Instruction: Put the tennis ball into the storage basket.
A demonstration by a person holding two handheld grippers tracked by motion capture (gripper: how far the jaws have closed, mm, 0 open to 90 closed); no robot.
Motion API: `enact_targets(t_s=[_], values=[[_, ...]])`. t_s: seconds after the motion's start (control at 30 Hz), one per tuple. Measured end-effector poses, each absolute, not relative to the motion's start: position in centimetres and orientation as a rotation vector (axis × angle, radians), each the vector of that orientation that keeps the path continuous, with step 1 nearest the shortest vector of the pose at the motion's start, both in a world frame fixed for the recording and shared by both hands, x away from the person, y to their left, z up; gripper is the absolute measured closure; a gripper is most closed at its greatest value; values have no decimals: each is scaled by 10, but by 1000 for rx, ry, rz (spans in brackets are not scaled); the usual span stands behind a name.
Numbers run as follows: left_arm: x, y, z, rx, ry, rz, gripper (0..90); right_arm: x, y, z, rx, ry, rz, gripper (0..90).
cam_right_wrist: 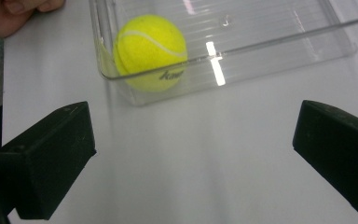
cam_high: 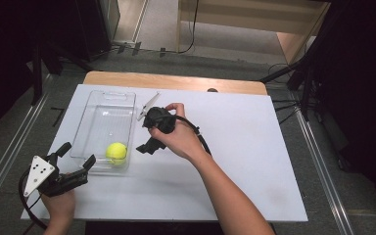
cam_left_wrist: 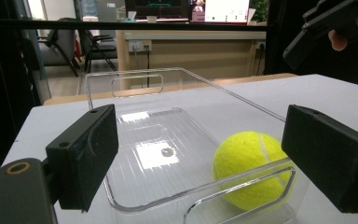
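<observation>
A yellow tennis ball (cam_high: 116, 152) lies in the near right corner of a clear plastic tray (cam_high: 92, 113) on the white tabletop. My left gripper (cam_high: 80, 153) sits at the table's front left, open, its jaws either side of the tray's near end without touching it. In the left gripper view the ball (cam_left_wrist: 249, 168) rests behind the tray's rim (cam_left_wrist: 140, 79). My right gripper (cam_high: 146, 134) is just right of the tray, open, with nothing between its jaws. In the right gripper view (cam_right_wrist: 191, 154) it faces the ball (cam_right_wrist: 151, 49) through the tray wall (cam_right_wrist: 270, 60).
A small white clip-like object (cam_high: 148, 105) lies by the tray's far right corner. The white board (cam_high: 254, 161) stretches bare to the right. A wooden table edge (cam_high: 176, 81) shows at the back, with dark stands and cables on the floor beyond.
</observation>
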State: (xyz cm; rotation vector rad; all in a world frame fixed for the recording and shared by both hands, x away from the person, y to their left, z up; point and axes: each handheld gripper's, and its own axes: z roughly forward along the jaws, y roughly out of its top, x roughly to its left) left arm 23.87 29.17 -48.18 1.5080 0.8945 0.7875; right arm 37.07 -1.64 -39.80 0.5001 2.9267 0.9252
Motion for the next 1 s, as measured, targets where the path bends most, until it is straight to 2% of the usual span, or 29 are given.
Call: enact_targets(t_s=[1.0], values=[[238,291,-482,1522,894,794,113,358,-96,-421,720,2810,998,0]])
